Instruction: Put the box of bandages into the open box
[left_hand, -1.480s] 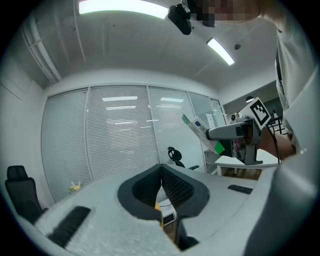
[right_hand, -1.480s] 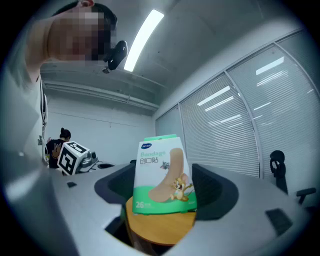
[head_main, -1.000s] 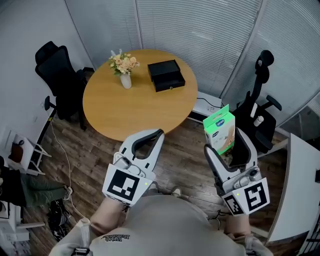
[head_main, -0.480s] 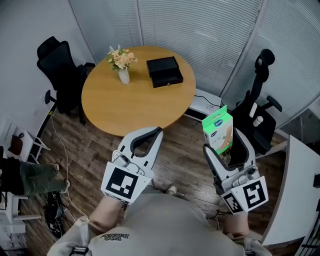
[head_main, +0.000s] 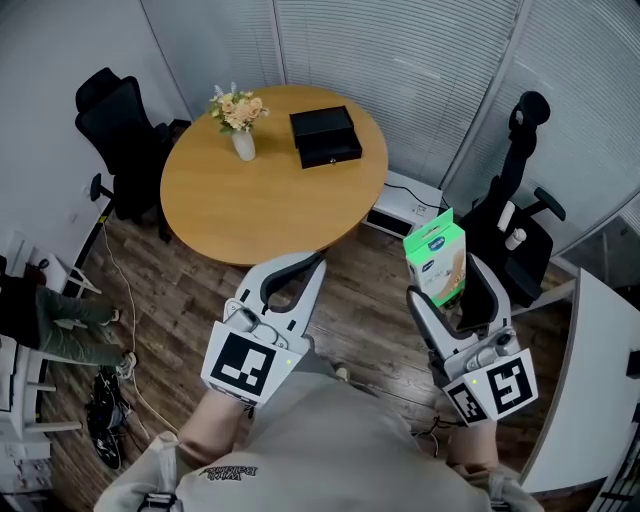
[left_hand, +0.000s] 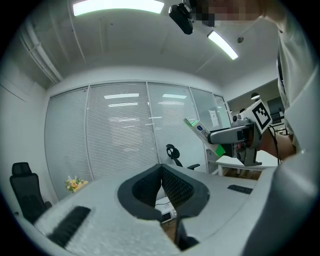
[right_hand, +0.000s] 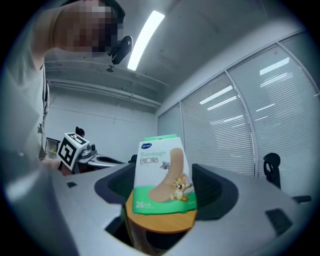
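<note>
The green and white box of bandages (head_main: 437, 258) stands upright between the jaws of my right gripper (head_main: 447, 284), which is shut on it; the right gripper view shows the box (right_hand: 161, 176) front on. The open black box (head_main: 325, 138) rests far ahead on the round wooden table (head_main: 260, 195), beside a vase of flowers (head_main: 239, 120). My left gripper (head_main: 298, 271) is held over the floor near the table's front edge, its jaws (left_hand: 161, 184) shut with nothing between them. In the left gripper view the right gripper (left_hand: 235, 137) shows with the bandage box (left_hand: 199, 130).
A black office chair (head_main: 118, 122) stands left of the table, another black chair (head_main: 520, 215) at the right. A white device (head_main: 405, 208) lies on the floor behind the table. Cables and shoes (head_main: 108, 420) lie at the lower left, near a seated person's legs (head_main: 70, 325).
The view has drifted slightly: table and black box sit a little further left and up. Both grippers keep their pose, the right one still holding the bandage box.
</note>
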